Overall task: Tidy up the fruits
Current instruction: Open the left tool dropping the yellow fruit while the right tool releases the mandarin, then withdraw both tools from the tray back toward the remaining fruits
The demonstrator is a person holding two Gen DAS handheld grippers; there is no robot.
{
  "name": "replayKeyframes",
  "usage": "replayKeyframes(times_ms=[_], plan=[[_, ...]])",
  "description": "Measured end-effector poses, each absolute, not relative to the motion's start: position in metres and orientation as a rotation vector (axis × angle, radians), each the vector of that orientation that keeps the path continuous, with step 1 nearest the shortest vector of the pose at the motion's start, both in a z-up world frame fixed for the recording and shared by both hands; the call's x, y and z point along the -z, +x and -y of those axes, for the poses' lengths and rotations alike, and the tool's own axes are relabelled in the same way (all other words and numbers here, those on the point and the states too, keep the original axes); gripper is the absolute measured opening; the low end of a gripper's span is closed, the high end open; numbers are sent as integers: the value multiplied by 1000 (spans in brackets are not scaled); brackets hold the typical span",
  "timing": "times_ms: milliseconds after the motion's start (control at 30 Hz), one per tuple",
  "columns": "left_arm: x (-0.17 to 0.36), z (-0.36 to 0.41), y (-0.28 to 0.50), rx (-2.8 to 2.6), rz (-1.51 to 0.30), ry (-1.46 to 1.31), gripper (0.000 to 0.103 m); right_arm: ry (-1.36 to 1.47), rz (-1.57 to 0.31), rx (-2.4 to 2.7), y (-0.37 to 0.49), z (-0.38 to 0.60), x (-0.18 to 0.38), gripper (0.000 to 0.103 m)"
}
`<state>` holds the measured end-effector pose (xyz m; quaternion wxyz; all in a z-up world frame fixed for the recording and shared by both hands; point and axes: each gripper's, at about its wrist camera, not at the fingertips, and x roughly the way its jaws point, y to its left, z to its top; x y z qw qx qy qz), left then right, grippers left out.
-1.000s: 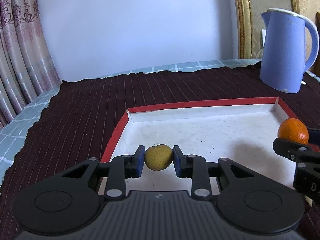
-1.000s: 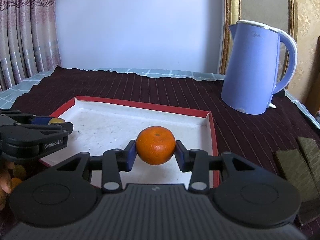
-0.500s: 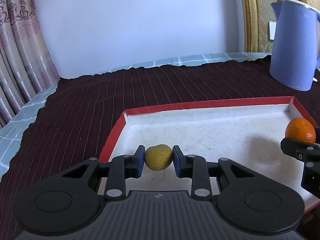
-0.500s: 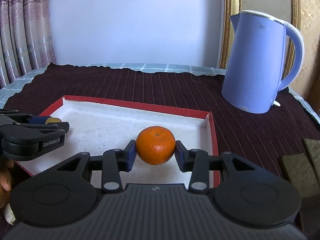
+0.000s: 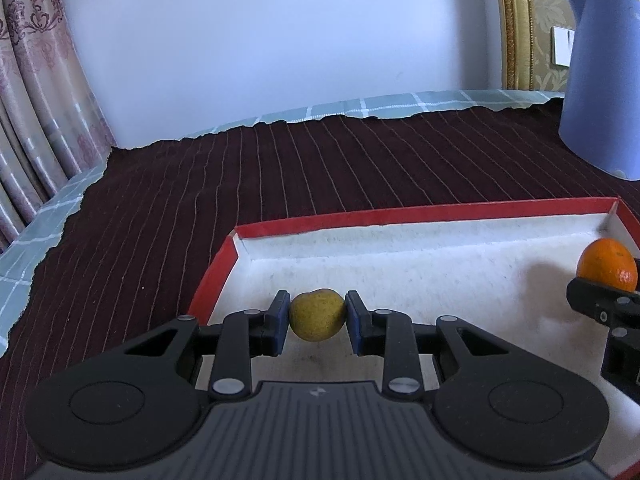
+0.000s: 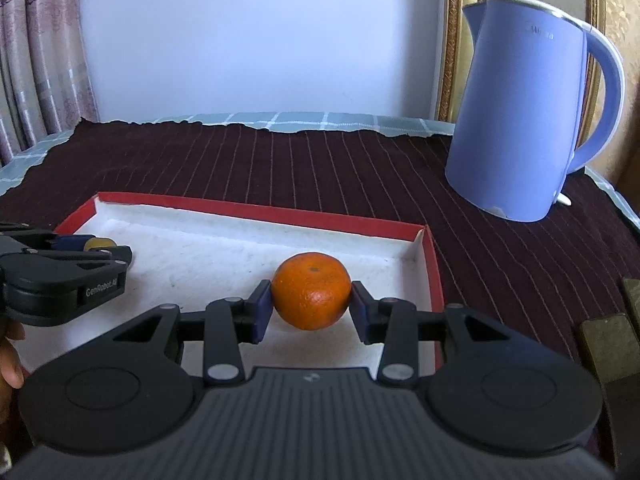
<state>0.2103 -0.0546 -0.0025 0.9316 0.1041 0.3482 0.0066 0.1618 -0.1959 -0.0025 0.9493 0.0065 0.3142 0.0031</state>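
Placement of two fruits into the red-rimmed tray (image 6: 434, 268) is the step in hand. The left gripper (image 5: 317, 315) is clamped on a small yellow-green fruit (image 5: 317, 314), both pads pressed against its sides; the fruit hangs above the white tray floor near the tray's left wall. The right gripper (image 6: 311, 297) is closed on an orange (image 6: 311, 296), held by its sides above the floor toward the tray's right wall. The two grippers are well apart, each inside its own half of the tray.

Procedure, as judged from this position:
1. Lower each gripper until its fruit is just above, or touching, the tray floor. Release from height is likely to let a round fruit roll.
2. Keep the fingers level so neither fruit slips out sideways during descent.
3. Open the jaws slowly and only as far as needed to free the fruit.
4. Withdraw straight back along the fingers, so the pads do not nudge the fruit.

Caution: the orange sits close to the right rim; avoid striking that wall. The blue kettle (image 6: 524, 120) stands on the dark cloth (image 6: 280, 168) beyond the tray, clear of the working path.
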Motion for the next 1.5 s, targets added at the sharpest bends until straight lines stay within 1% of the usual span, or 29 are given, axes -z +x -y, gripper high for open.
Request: replayKeyframes(times_ms=[200,233,267,300,333,400,467,500,533,567,600,633,667,700,733,800,933,1167,1200,1233,1300,1400,1467,1500], plan=[[7,55,218,-12,-736,204,29,29,-662,1,171,198,7,39],[7,55,218,-13,-733,206,29,29,-664,3,171,198,8,41],[7,56,218,-13,-734,212,29,29,-664,8,172,198,8,46],[7,56,218,-13,-735,214,29,27,-654,13,171,199,7,56],[7,56,217,-12,-737,214,29,25,-642,17,169,199,5,61],[6,56,217,-13,-741,215,29,18,-629,27,167,199,2,70],[5,56,216,-11,-746,211,29,14,-617,29,164,198,-1,71],[4,55,215,-9,-747,208,29,16,-616,27,163,199,-3,74],[3,55,214,-6,-748,205,30,18,-612,28,161,199,-4,82],[2,54,212,-3,-748,202,30,20,-604,32,158,199,-5,86],[0,54,211,-4,-747,198,30,19,-595,40,155,199,-7,92],[-1,53,209,-6,-744,195,32,15,-585,50,152,199,-8,98],[-3,53,206,-7,-737,194,33,14,-572,59,148,199,-11,101],[-4,53,203,-5,-731,196,40,17,-561,64,145,199,-13,103],[-6,53,200,-5,-723,198,52,23,-554,63,141,200,-15,103],[-10,53,191,-7,-697,203,65,47,-559,62,136,202,-19,103],[-18,53,171,4,-661,208,66,92,-565,66,123,204,-23,103],[-26,46,128,34,-619,200,66,47,-522,87,88,195,-21,103],[-26,45,123,32,-615,200,67,43,-517,87,83,194,-20,103],[-26,43,118,30,-613,197,71,41,-514,87,78,192,-19,103],[-25,39,108,24,-608,182,75,35,-505,80,67,189,-17,103],[-22,33,96,18,-613,159,75,36,-476,77,48,186,-16,103],[-20,27,89,14,-623,137,79,47,-460,77,38,186,-15,103],[-19,25,86,14,-624,131,82,54,-453,73,34,186,-15,103]])
